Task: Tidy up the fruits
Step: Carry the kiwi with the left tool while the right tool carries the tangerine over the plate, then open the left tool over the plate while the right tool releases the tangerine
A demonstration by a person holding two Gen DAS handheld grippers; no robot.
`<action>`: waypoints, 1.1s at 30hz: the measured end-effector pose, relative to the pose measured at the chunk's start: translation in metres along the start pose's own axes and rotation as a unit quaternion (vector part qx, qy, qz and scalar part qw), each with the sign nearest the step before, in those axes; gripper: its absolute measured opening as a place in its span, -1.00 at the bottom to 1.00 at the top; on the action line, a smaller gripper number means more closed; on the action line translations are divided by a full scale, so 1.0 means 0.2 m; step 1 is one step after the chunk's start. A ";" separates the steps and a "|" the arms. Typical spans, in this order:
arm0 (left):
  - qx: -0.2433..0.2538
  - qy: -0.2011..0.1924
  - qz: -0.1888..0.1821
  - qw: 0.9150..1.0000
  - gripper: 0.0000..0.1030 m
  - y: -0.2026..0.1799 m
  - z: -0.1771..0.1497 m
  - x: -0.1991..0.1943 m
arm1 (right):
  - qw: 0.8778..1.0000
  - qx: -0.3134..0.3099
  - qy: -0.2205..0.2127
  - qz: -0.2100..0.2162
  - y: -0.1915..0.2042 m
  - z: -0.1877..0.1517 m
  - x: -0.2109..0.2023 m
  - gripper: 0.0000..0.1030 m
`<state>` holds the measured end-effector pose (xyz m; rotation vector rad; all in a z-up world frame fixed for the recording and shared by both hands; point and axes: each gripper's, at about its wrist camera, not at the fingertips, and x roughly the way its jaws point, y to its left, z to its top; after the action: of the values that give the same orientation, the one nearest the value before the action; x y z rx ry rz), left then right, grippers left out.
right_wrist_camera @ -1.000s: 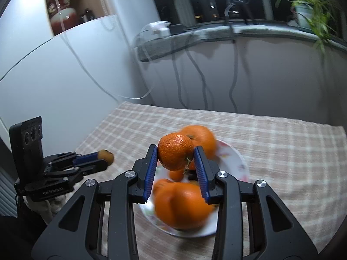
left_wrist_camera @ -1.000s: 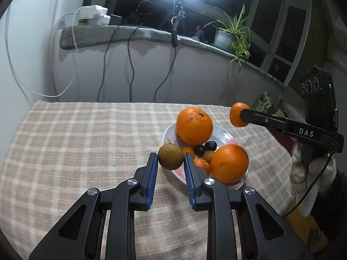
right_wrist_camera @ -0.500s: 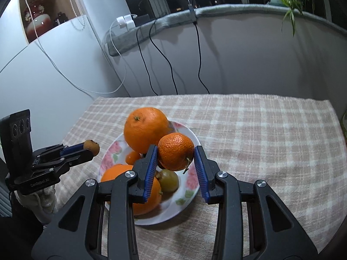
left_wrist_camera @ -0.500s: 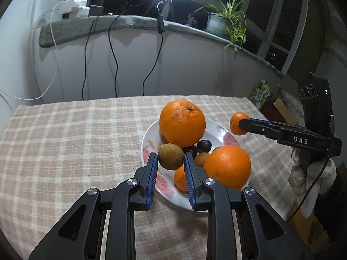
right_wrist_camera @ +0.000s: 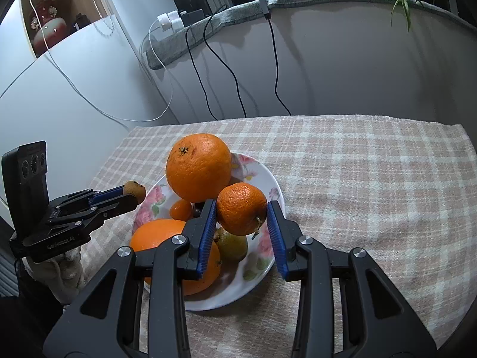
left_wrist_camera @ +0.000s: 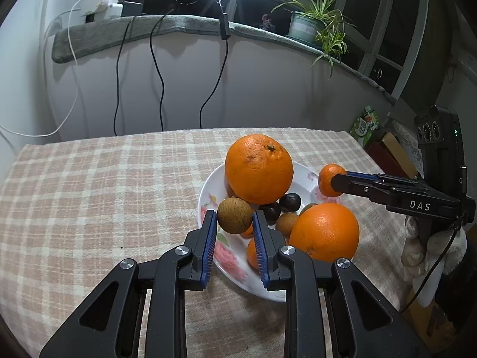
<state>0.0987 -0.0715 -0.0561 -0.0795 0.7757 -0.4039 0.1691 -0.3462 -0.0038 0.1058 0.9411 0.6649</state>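
Note:
A white flowered plate [left_wrist_camera: 205, 197] [right_wrist_camera: 268, 179] on the checked cloth holds two big oranges [left_wrist_camera: 258, 168] [left_wrist_camera: 324, 232], small dark fruits [left_wrist_camera: 289, 202] and other small fruits. My left gripper [left_wrist_camera: 234, 215] is shut on a small brown round fruit [left_wrist_camera: 235, 215], just above the plate's left rim. My right gripper [right_wrist_camera: 241, 213] is shut on a small mandarin [right_wrist_camera: 241, 212], over the plate's right side. In the left wrist view the right gripper [left_wrist_camera: 328, 180] shows with the mandarin [left_wrist_camera: 327, 176] at its tip. The left gripper [right_wrist_camera: 134, 192] and brown fruit [right_wrist_camera: 134, 188] appear in the right wrist view.
The table is covered by a beige checked cloth [left_wrist_camera: 104, 197]. Behind it a wall with hanging cables [left_wrist_camera: 158, 74] rises to a grey ledge [left_wrist_camera: 149, 32] with a potted plant [left_wrist_camera: 310, 24]. Boxes and a green packet [left_wrist_camera: 365, 125] stand off the table's right end.
Both grippers have come down and closer to the plate, each still holding its fruit. The plate now lies directly beneath both.

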 end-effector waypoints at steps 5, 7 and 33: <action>0.002 0.001 0.000 1.000 -0.55 -0.01 0.00 0.00 | 1.000 0.000 0.005 -0.002 0.00 0.00 0.01 -0.30; 0.002 0.001 0.000 1.000 -0.55 -0.01 0.00 0.00 | 1.000 0.000 0.006 -0.002 0.01 0.00 0.01 -0.30; 0.011 -0.001 0.001 1.000 -0.33 -0.02 0.01 0.00 | 1.000 0.013 0.007 -0.003 -0.01 -0.01 0.00 0.01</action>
<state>0.0989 -0.0759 -0.0542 -0.0585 0.7693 -0.4099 0.1696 -0.3486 -0.0058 0.1215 0.9640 0.6492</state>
